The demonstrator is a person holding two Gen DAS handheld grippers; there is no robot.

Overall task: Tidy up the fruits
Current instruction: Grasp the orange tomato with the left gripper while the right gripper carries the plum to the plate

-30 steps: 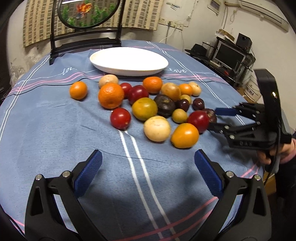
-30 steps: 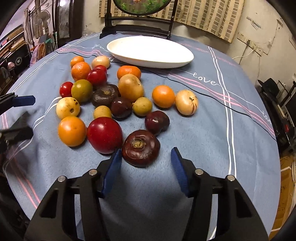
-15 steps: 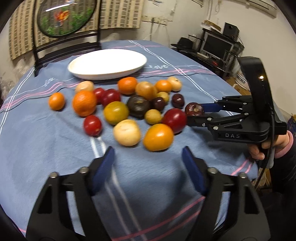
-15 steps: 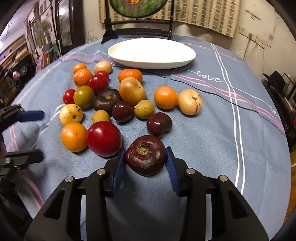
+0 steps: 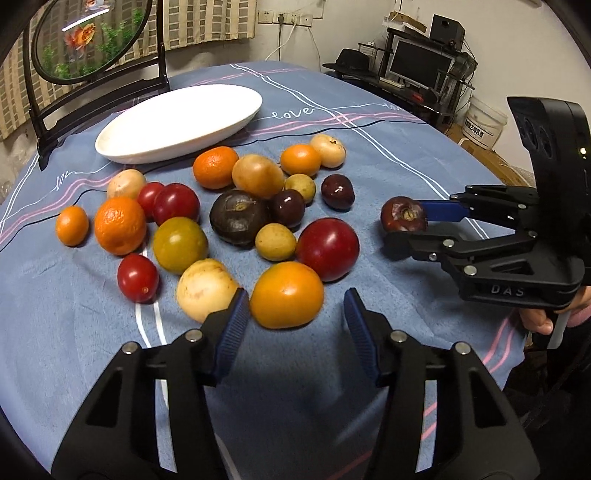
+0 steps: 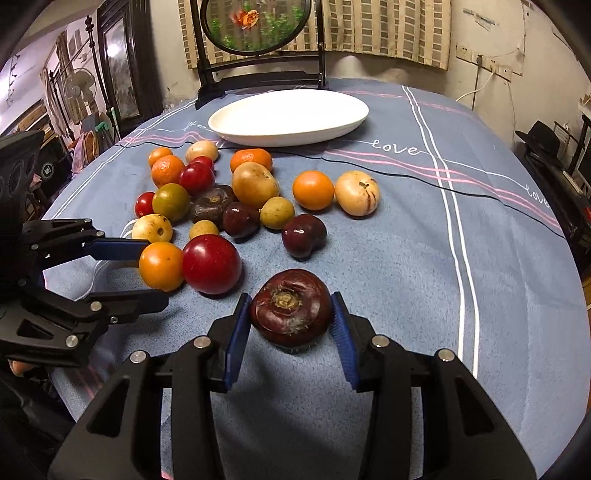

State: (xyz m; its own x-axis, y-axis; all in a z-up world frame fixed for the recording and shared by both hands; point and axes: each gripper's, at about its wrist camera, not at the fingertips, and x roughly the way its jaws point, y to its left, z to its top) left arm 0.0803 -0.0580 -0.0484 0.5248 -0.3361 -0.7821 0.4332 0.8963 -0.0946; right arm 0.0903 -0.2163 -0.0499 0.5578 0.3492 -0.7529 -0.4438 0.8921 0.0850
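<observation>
My right gripper (image 6: 291, 299) is shut on a dark maroon fruit (image 6: 291, 308), both blue pads pressed to its sides, just off the near edge of the fruit pile. In the left wrist view this fruit (image 5: 404, 218) sits in the right gripper (image 5: 404, 229) at the right. My left gripper (image 5: 295, 295) is closing around an orange fruit (image 5: 286, 295). Its left pad is at the fruit's side, while a gap remains at the right pad. The right wrist view shows the orange fruit (image 6: 161, 266) between the left gripper's (image 6: 157, 269) fingers. A white oval plate (image 5: 177, 118) lies empty behind the pile.
Several loose fruits crowd the blue cloth, among them a large red one (image 5: 327, 248) and a pale one (image 5: 205, 288) flanking the orange fruit. A round picture on a black stand (image 6: 258, 22) rises behind the plate (image 6: 288, 114). A person's hand (image 5: 539, 321) holds the right gripper.
The right gripper shut on the dark maroon fruit and drew it away from the red fruit. The left gripper moved in on the orange fruit and its jaws narrowed.
</observation>
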